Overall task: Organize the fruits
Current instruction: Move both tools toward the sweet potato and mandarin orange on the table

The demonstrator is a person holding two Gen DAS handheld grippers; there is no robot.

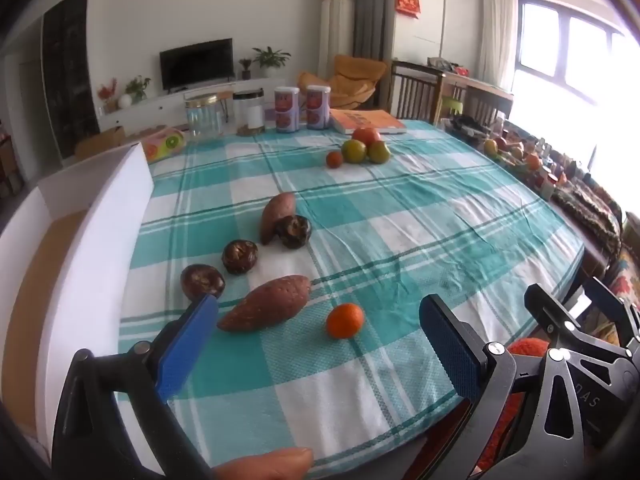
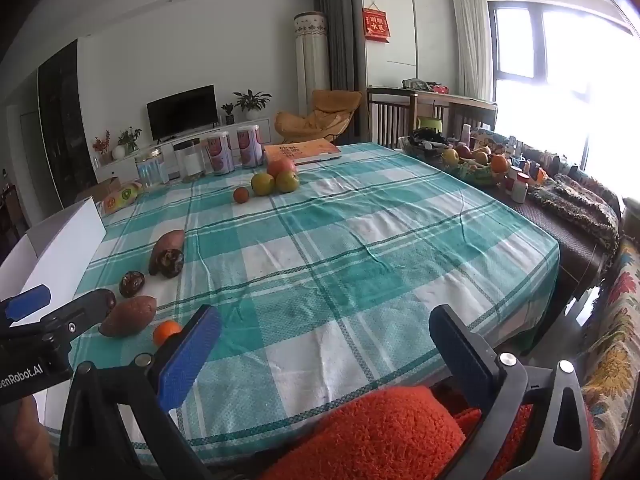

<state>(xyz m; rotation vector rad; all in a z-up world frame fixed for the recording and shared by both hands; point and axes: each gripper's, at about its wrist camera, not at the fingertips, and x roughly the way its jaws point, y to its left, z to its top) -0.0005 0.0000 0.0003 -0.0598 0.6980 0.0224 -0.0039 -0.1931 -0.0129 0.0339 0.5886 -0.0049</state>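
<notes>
Teal-and-white checked tablecloth point(image 1: 400, 240) — orange tangerine point(image 1: 345, 320), dark brown chestnuts point(image 1: 240, 256), white box point(image 1: 100, 240).

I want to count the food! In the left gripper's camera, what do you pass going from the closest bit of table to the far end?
small orange → near sweet potato → far sweet potato → little red fruit → big fruit pile → two printed cans

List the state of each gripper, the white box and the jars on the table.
left gripper: open, empty, low over the table
right gripper: open, empty
white box: open on top
clear glass jar: lid on, looks empty
black-lidded jar: lid on
small orange: loose on the cloth
</notes>
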